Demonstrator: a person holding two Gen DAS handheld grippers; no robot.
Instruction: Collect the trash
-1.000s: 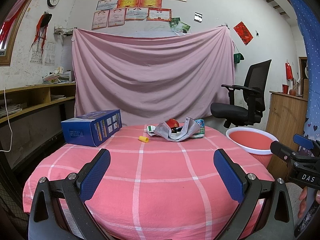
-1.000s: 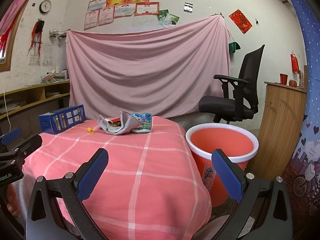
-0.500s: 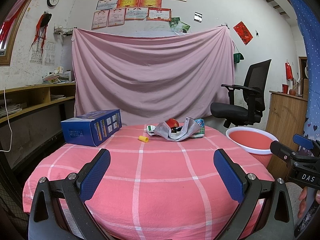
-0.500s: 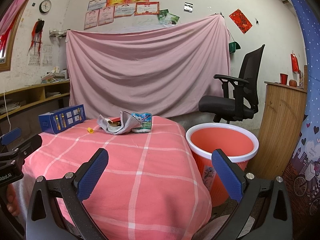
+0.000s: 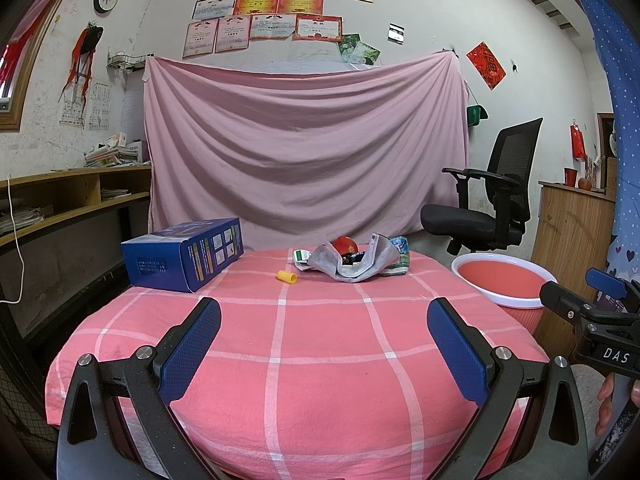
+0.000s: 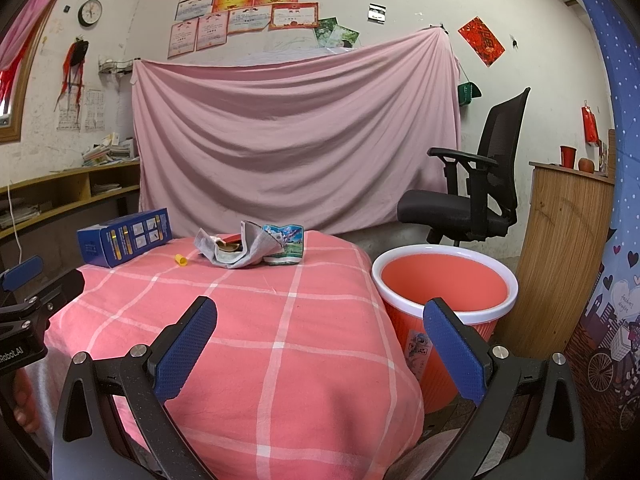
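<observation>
pink checked tablecloth fills the lower middle of both views, with the trash pile of grey wrapper, red ball and packets at centre frame, well beyond the left gripper and right gripper, both spread wide and empty. a yellow cap and blue box sit left of the pile, the red bin at right beside the table.

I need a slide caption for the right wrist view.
Open right gripper faces trash pile on pink checked table, orange bin beside.
</observation>
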